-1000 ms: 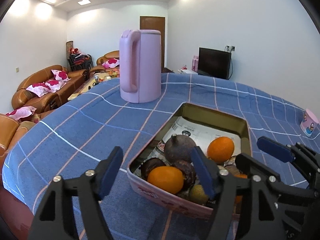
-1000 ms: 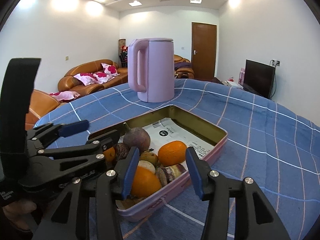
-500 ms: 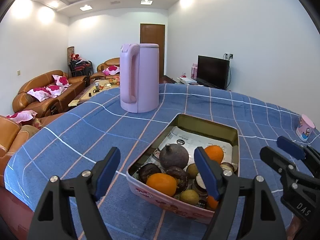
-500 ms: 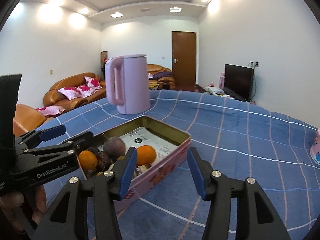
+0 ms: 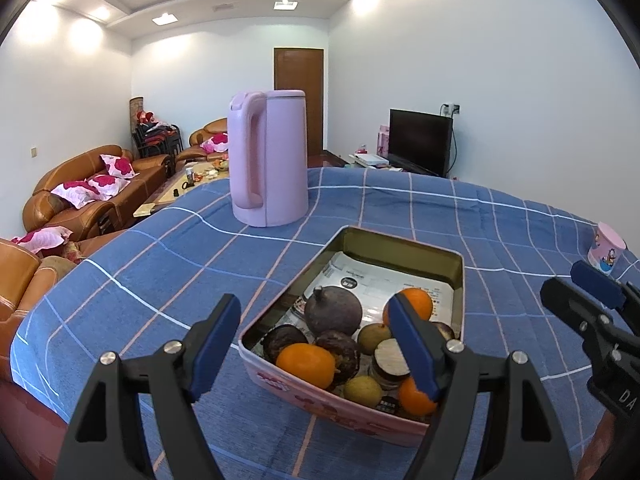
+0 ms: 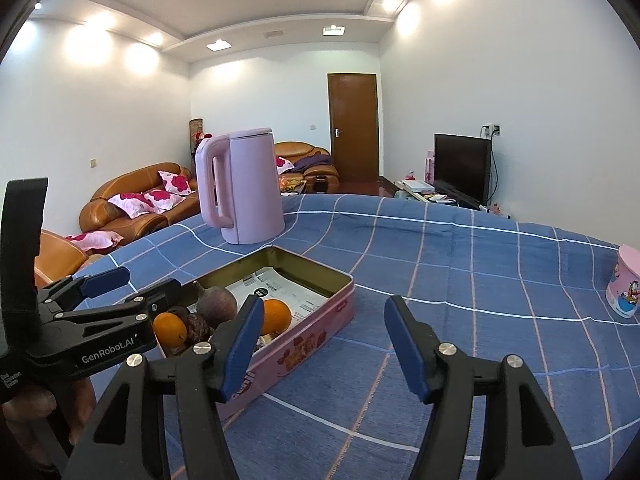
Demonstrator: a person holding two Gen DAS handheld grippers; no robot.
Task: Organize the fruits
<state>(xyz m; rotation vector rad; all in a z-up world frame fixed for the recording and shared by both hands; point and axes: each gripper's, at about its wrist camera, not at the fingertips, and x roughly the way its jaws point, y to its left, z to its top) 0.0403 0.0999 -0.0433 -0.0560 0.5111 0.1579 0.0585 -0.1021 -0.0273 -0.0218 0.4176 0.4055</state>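
Both views are bright and evenly lit by recessed ceiling lights [image 5: 165,19] and spotlights that flare into soft white blooms on the upper walls. Shadows on the blue cloth are faint and diffuse. Strong fisheye bending curves walls and ceiling, dark vignette fills the corners, and focus stays sharp near to far.

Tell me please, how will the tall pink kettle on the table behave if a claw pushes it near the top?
The pink kettle stands tall on a fairly narrow base, so a high push would probably tip it. Its smooth walls look slippery; the handle seems the safer hold. The tablecloth under it may bunch when it slides.
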